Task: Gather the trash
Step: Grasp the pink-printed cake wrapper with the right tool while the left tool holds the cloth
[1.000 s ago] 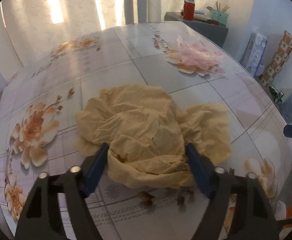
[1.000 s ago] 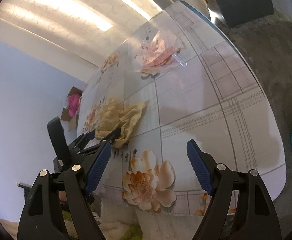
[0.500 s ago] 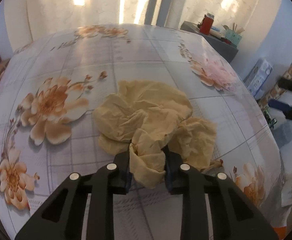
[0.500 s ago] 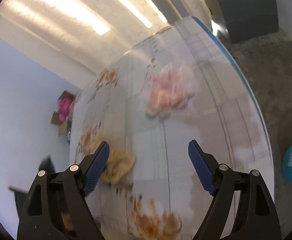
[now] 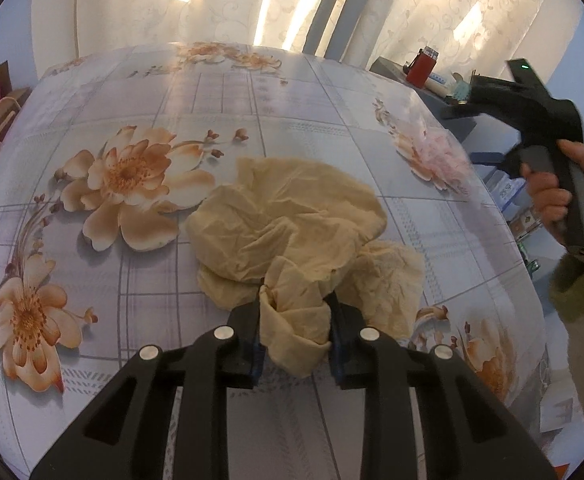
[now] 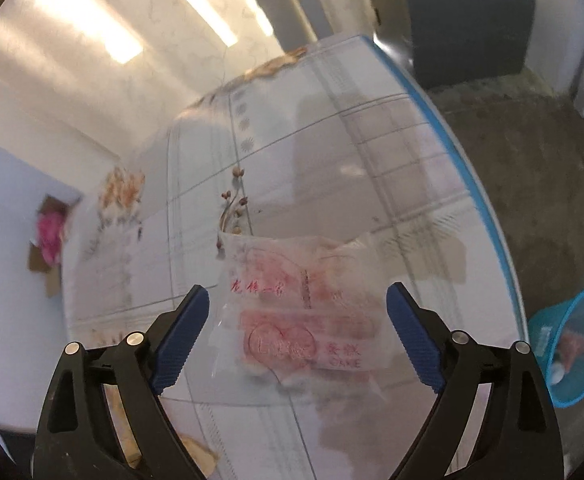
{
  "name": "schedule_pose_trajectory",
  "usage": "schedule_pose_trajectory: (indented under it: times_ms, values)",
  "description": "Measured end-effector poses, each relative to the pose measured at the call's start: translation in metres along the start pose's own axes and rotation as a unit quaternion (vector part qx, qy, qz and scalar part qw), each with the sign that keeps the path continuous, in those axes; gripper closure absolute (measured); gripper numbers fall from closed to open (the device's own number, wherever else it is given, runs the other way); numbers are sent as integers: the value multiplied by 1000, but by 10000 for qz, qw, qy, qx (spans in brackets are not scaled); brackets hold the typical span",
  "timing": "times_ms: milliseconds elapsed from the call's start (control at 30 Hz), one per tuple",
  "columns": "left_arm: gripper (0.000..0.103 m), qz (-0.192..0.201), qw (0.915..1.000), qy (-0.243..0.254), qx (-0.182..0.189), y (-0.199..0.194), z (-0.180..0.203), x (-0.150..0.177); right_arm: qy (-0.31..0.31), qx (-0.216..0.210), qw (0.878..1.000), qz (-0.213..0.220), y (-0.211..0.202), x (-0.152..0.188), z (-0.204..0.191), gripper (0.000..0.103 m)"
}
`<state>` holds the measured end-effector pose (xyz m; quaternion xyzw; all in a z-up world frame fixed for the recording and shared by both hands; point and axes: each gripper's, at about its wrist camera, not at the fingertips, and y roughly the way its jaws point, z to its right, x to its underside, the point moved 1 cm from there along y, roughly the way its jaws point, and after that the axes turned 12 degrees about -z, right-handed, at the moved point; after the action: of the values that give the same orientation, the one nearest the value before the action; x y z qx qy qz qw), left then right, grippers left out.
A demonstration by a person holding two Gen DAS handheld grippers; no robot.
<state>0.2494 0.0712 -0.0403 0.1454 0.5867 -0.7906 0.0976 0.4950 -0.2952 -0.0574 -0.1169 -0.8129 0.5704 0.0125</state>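
Note:
My left gripper is shut on a fold of the crumpled yellow paper, which lies on the flowered table. My right gripper is open, hovering over a clear pink-printed cake wrapper that lies between its fingers near the table's right edge. In the left wrist view that wrapper shows at the far right of the table, with the right gripper's handle in a hand above it.
A blue mesh waste basket with some trash inside stands on the floor right of the table. A grey cabinet stands beyond the table. Curtains hang behind. A cardboard box with pink contents sits on the floor at left.
My left gripper has closed on the yellow paper and bunched it. My right gripper has swung from the near table edge over to the pink wrapper, staying open.

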Motion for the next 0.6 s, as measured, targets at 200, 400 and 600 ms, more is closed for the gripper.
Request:
schedule_pose_trajectory:
  times_ms: [200,400,600]
  values:
    - [79,9,9999,-4,106,-1,-4,-1,-321,441,9983,-216,23,0,-19,15]
    - [79,33,9998,-23,175,-1,-6,-1,-739,843,9934,-237,37,13,-33,14]
    - [79,36,9998,-40,194,-1,-7,0,-1062,1229,9867,-60,39,22,-42,34]
